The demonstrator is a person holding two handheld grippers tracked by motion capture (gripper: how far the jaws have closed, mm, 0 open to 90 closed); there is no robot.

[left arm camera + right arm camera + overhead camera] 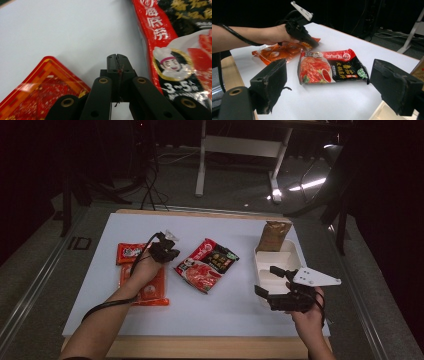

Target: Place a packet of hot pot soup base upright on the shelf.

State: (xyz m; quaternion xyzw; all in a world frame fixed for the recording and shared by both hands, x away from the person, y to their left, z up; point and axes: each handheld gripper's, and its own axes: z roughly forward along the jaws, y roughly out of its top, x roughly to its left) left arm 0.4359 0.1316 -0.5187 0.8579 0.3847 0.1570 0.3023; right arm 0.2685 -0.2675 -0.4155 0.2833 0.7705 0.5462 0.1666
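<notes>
My left gripper (169,253) is shut with nothing between its jaws. Its tips (117,59) hover low over the white table between a small red packet (37,92) and a large red and black food packet (180,50). The large packet (206,265) lies flat mid-table, and it faces me in the right gripper view (329,66). My right gripper (270,282) is wide open and empty beside a white compartment tray (295,251). Its jaws frame the large packet in its own view, where the right gripper (332,85) stands well short of that packet.
Two orange-red packets (131,252) (150,290) lie at the left, partly under the left hand. A brown bag (274,236) stands behind the tray. The table's wooden front edge (200,346) is near. A desk frame (240,150) stands on the floor beyond.
</notes>
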